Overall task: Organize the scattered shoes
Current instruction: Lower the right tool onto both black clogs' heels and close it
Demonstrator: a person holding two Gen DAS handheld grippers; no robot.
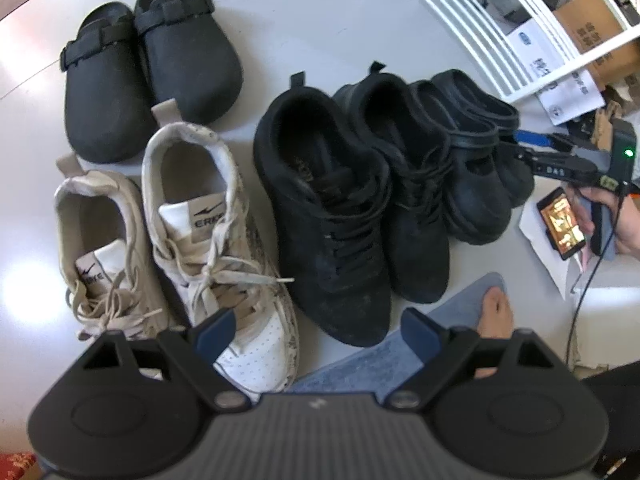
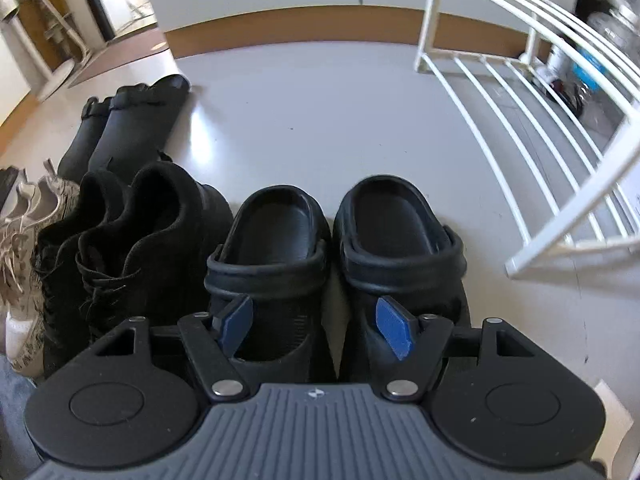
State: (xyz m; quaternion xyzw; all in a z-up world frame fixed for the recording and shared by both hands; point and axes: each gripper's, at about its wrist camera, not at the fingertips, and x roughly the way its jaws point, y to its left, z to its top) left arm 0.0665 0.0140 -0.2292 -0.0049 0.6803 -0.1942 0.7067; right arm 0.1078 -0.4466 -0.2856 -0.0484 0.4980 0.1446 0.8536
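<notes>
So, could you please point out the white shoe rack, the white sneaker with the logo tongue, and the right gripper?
white shoe rack [image 2: 532, 128]: right wrist view, on a slat.
white sneaker [image 1: 208, 216]: left wrist view, on its tongue.
right gripper [image 2: 316, 320]: right wrist view, midway between its fingertips.

The left gripper's [image 1: 316, 334] body is hiding the toes of the white sneakers [image 1: 224, 240]. The right gripper [image 2: 316, 328] is covering the fronts of the clogs [image 2: 336, 248], so whether its pads are touching them is unclear. The rack [image 2: 532, 128] is running off the right edge, and print on the boxes [image 1: 596, 36] is blurring beyond reading.
</notes>
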